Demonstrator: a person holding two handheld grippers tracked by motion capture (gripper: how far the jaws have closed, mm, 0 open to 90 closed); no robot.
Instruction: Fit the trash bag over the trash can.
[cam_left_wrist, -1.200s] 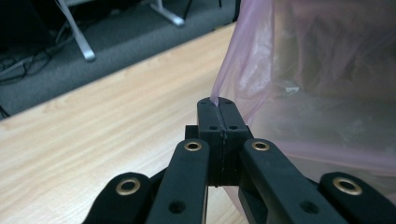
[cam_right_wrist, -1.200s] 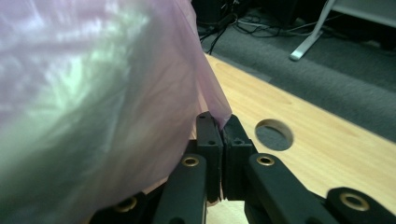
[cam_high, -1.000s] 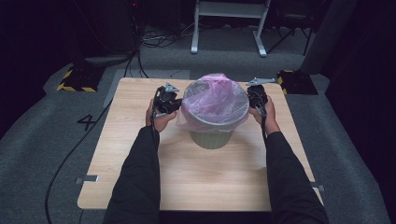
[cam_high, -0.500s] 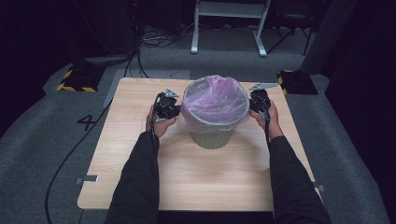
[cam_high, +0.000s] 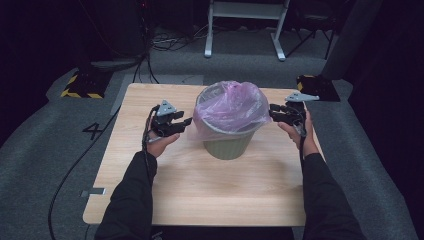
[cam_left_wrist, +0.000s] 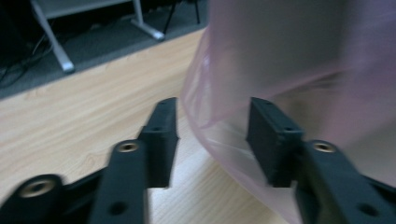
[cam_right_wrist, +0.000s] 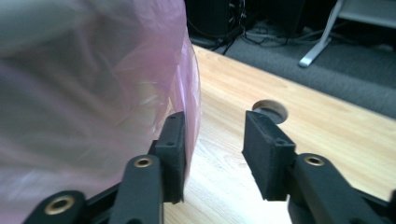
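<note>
A grey-green waste bin (cam_high: 227, 145) stands mid-table with a pink plastic bag (cam_high: 232, 105) folded over its rim. My left gripper (cam_high: 187, 122) sits just left of the bin, pointing at it. Its jaws have just been opening and stand open; in the left gripper view (cam_left_wrist: 212, 135) the bag's loose lower edge (cam_left_wrist: 219, 116) hangs in the gap, unpressed. My right gripper (cam_high: 272, 114) sits just right of the bin. Its jaws have also just been opening and are open (cam_right_wrist: 215, 149). The bag (cam_right_wrist: 84, 93) brushes one jaw, with bare wood in the gap.
The wooden table (cam_high: 200, 190) has free room in front of the bin and along both sides. A round cable hole (cam_right_wrist: 270, 108) lies in the tabletop beyond the right gripper. Grey carpet, cables and a white desk frame (cam_high: 245, 30) lie past the far edge.
Both grippers have drawn back outward from the bin's rim, toward the person. Their jaws, shut at the bag before, now stand apart with the bag let go.
</note>
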